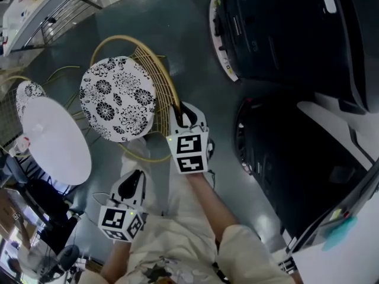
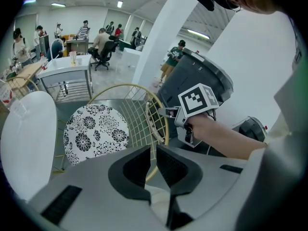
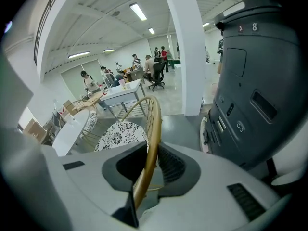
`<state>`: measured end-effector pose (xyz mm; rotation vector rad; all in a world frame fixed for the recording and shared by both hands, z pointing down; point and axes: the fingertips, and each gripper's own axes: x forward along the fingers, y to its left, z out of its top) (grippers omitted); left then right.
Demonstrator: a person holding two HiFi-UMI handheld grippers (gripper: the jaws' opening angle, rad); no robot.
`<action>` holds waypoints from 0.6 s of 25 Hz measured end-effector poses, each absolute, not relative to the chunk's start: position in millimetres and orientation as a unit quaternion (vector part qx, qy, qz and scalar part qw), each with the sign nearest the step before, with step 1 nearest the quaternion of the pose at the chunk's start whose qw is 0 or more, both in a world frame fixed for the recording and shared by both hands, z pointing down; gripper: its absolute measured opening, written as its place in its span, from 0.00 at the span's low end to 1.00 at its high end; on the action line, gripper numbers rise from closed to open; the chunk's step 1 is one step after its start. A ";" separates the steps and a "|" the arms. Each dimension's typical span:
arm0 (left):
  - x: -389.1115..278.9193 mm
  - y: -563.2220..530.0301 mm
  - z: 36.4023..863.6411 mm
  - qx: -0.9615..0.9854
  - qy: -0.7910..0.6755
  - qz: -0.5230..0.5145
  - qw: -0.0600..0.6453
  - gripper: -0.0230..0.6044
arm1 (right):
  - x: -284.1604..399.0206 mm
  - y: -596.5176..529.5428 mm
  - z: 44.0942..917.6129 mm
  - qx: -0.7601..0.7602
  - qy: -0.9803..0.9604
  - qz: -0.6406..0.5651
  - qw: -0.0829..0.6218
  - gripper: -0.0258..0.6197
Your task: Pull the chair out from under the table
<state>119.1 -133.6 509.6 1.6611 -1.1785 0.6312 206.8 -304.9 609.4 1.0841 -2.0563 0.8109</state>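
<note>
The chair has a round black-and-white flower cushion [image 1: 118, 96] and a gold wire back with a curved rim [image 1: 167, 84]. It stands beside the round white table [image 1: 53, 141]. My right gripper [image 1: 185, 114] is shut on the gold rim [image 3: 153, 124], which runs up between its pads [image 3: 169, 163]. My left gripper [image 1: 131, 182] hangs nearer my body, apart from the chair, with its jaws nearly together and nothing between them. From the left gripper view I see the cushion [image 2: 96, 131], the rim [image 2: 163, 124] and the right gripper [image 2: 167, 112] on it.
Two big black machines [image 1: 284, 28] [image 1: 296, 170] stand close on the right of the chair. A second flower-cushioned chair [image 1: 26, 92] sits at the table's far side. A white pillar [image 3: 187, 47] and a desk with several people [image 2: 67, 66] lie beyond.
</note>
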 end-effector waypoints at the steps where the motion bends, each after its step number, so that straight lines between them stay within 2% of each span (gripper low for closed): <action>1: 119.2 -134.5 509.0 0.682 -0.484 0.258 0.483 0.11 | 210.8 -303.6 609.1 0.418 -0.786 0.307 0.336 0.15; 15: 140.0 -148.8 512.5 0.695 -0.478 0.252 0.475 0.11 | 281.8 -299.1 612.4 0.451 -0.765 0.312 0.338 0.15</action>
